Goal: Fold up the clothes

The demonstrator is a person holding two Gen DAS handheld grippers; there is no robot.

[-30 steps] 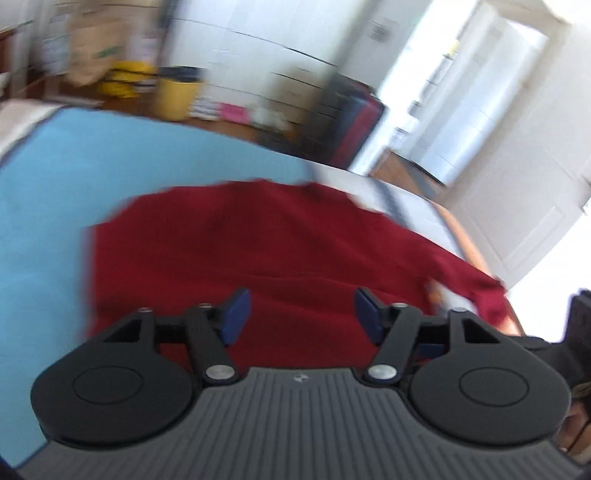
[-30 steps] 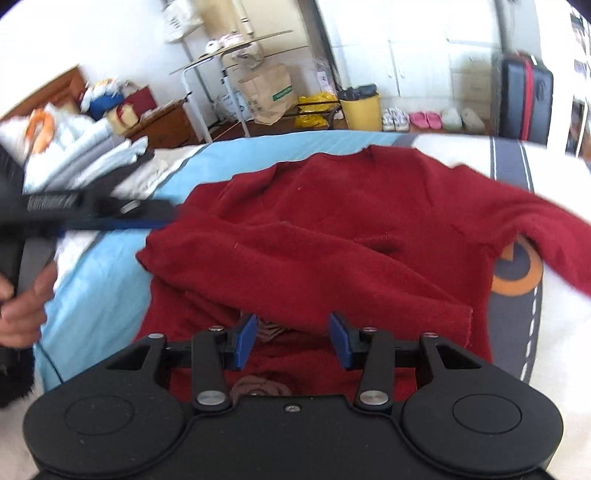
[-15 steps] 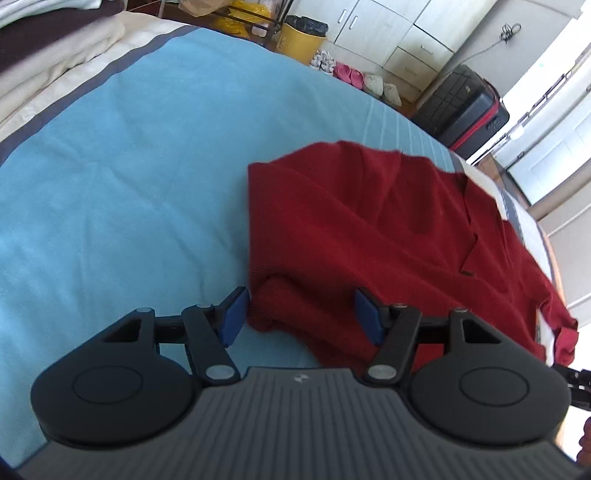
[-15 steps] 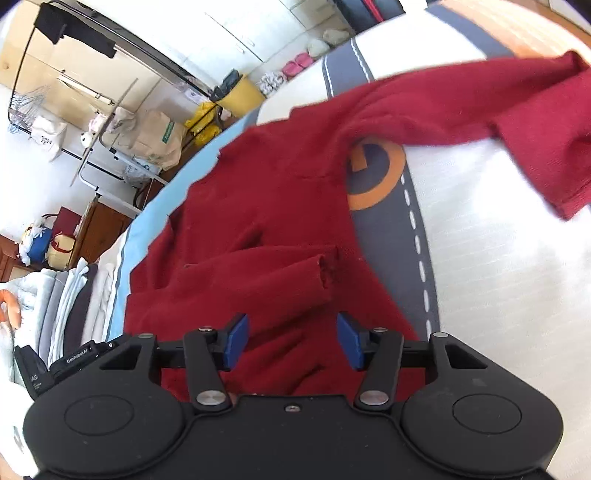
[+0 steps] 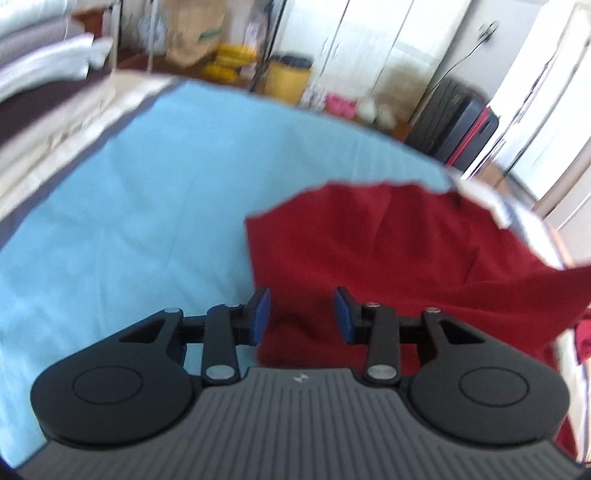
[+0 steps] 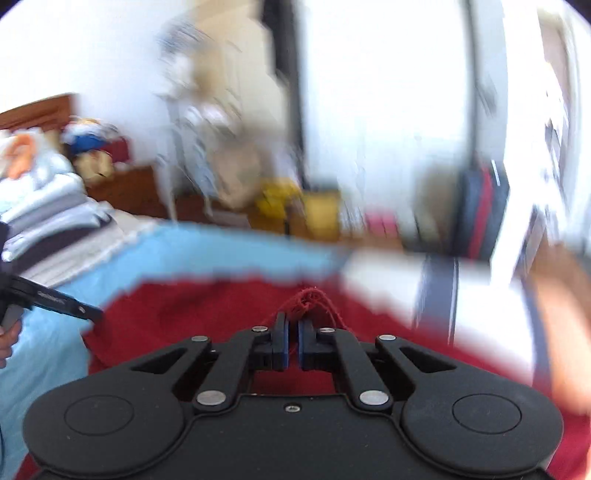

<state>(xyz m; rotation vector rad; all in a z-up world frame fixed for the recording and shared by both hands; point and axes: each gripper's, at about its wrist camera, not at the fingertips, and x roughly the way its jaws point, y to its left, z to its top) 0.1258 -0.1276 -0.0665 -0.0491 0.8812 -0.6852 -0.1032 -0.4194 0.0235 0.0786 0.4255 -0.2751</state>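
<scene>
Compared with half a second ago, the right tongs [image 6: 291, 341] have gone from spread to pressed together, and they now pinch a bunched fold of the red sweater [image 6: 207, 314] that rises in a small peak at the pads. That view has swung from the bed surface up toward the room and is heavily blurred.

The left tongs [image 5: 301, 315] stood wider half a second ago; their jaws are closing now. The sweater's left edge runs between the blue pads [image 5: 258, 314], but the pads do not yet press on it.

The sweater [image 5: 388, 251] lies on the blue bedsheet [image 5: 129, 221], on the side of the bed nearer the dark suitcase [image 5: 458, 118]. In the left view its right-hand portion is lifted off the bed.

Beyond the bed, left of the suitcase, stands a yellow bin [image 5: 286, 79]; its contents cannot be made out. A brown paper bag [image 5: 195, 33] stands further left, contents not visible. In the right view the left tongs [image 6: 70, 306] appear at the far side of the sweater from the suitcase, gripped by a hand [image 6: 9, 334].
</scene>
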